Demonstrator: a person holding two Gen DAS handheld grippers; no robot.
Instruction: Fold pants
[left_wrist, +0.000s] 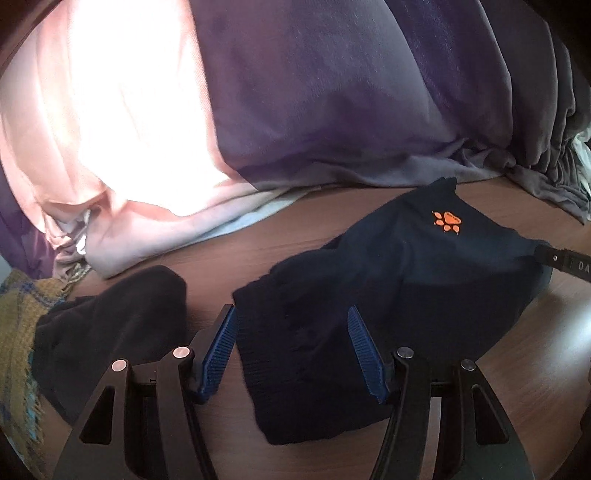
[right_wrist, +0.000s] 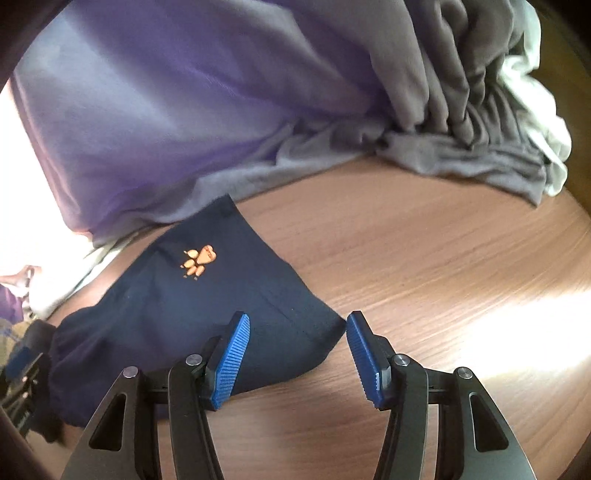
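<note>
Left wrist view: the left tool (left_wrist: 291, 354) gapes over the folded navy pants (left_wrist: 388, 280), holding nothing. The right tool (right_wrist: 297, 358), likewise open and empty, straddles their corner on the bench (right_wrist: 424, 258), probably released so the fold lies flat.

One pair of navy pants (left_wrist: 369, 295) bearing one orange paw print (left_wrist: 447, 220) lies on one wooden table (right_wrist: 424, 251), beside one black garment (left_wrist: 122, 325), one yellow plaid cloth (left_wrist: 22, 332) and two grippers (four blue pads (right_wrist: 231, 360) in all)
</note>
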